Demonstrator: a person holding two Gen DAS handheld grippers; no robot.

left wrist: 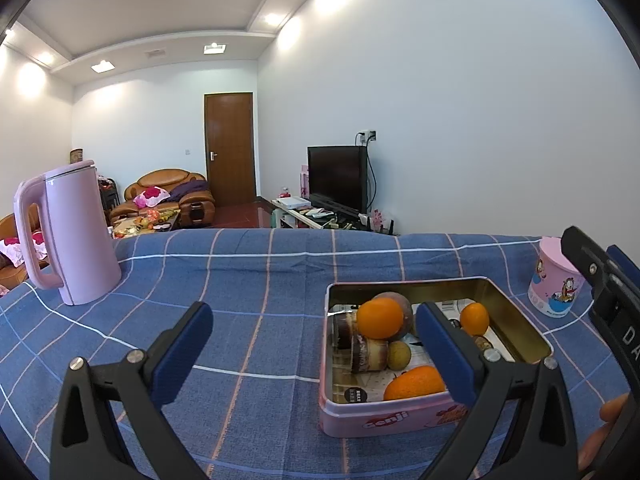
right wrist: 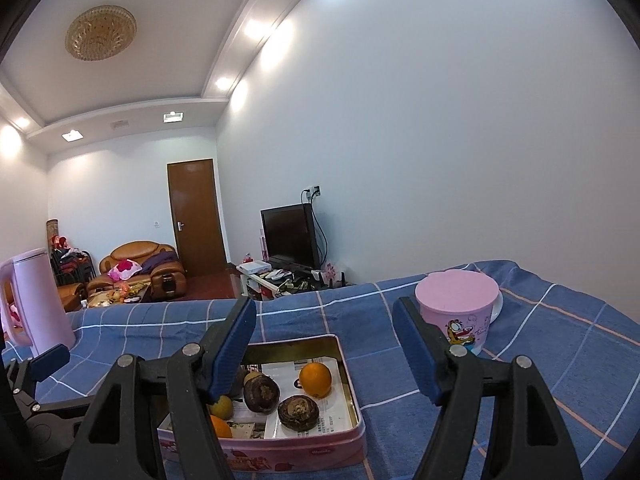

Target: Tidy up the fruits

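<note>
A pink tin box (left wrist: 400, 416) sits on the blue checked cloth and holds several fruits: oranges (left wrist: 380, 318), dark brown round fruits (right wrist: 262, 392) and a small green one (left wrist: 399, 355). My left gripper (left wrist: 314, 338) is open and empty, just above the cloth to the left of the tin, with its right finger over the tin. My right gripper (right wrist: 324, 336) is open and empty, above the tin's (right wrist: 304, 450) near side. An orange (right wrist: 316, 379) lies at the tin's far right.
A pink kettle (left wrist: 72, 236) stands at the left of the table. A pink cartoon cup with a lid (right wrist: 458, 310) stands to the right of the tin. The table's far edge drops to a living room with a TV and sofa.
</note>
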